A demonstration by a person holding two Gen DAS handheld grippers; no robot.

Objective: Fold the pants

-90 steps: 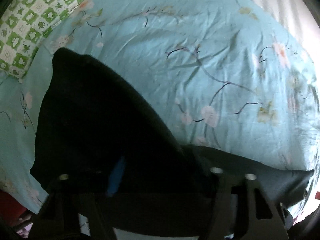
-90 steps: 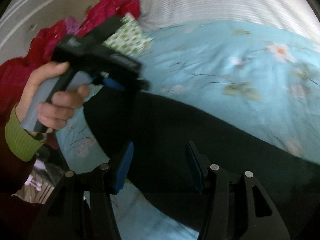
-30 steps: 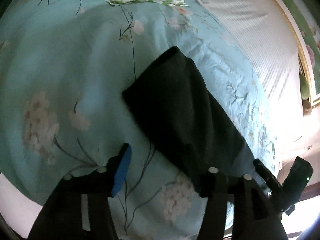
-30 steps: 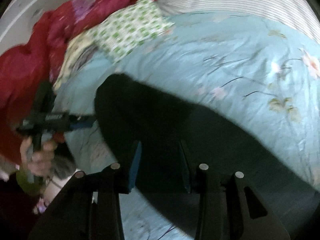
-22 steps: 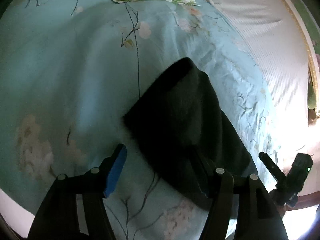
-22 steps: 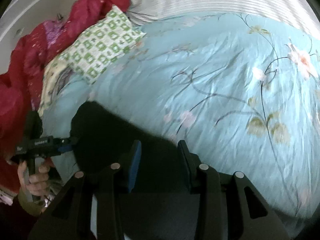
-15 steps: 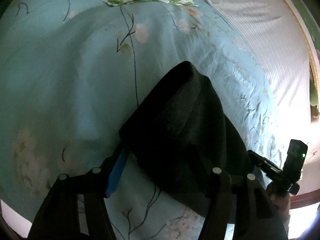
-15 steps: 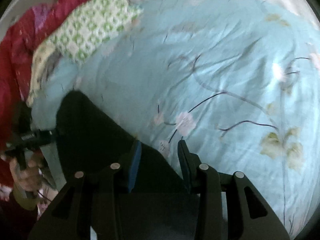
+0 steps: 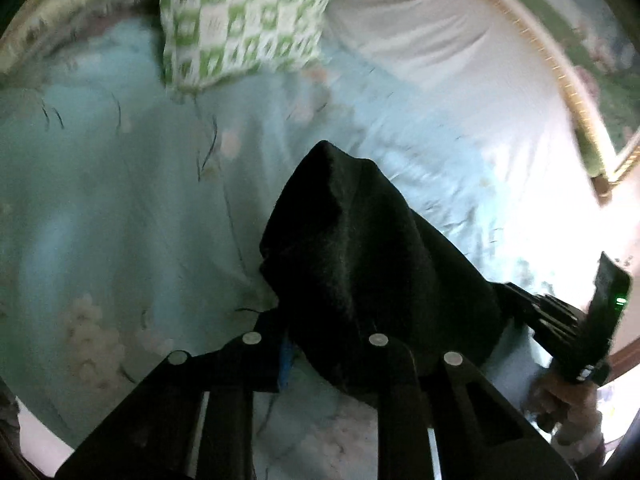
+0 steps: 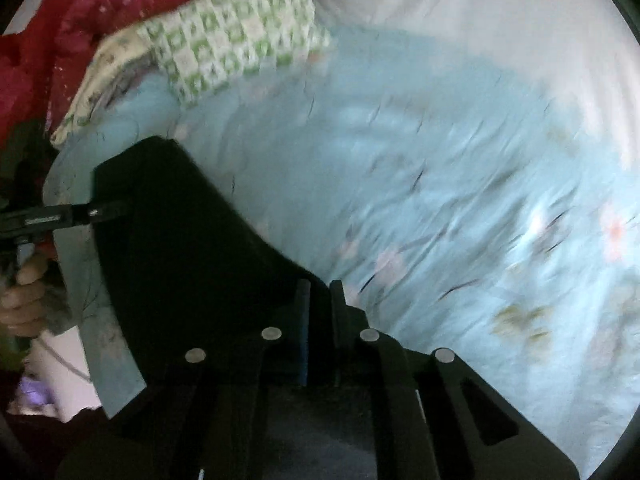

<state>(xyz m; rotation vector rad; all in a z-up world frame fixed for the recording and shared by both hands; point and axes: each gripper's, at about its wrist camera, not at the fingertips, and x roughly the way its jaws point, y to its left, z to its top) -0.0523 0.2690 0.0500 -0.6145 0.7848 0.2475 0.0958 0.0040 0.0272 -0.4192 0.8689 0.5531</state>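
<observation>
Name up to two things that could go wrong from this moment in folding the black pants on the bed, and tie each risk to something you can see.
1. Both the left gripper and the right gripper pinch only an edge of the black pants, so the thick cloth might slip free.
2. The pants bunch into a raised hump over the floral bedspread; the fold may well land creased or uneven.

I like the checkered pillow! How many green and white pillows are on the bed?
1. The green-and-white checkered pillow lies at the far end of the blue flowered bedspread, beyond the black pants, next to a red blanket. More could be hidden under it.
</observation>
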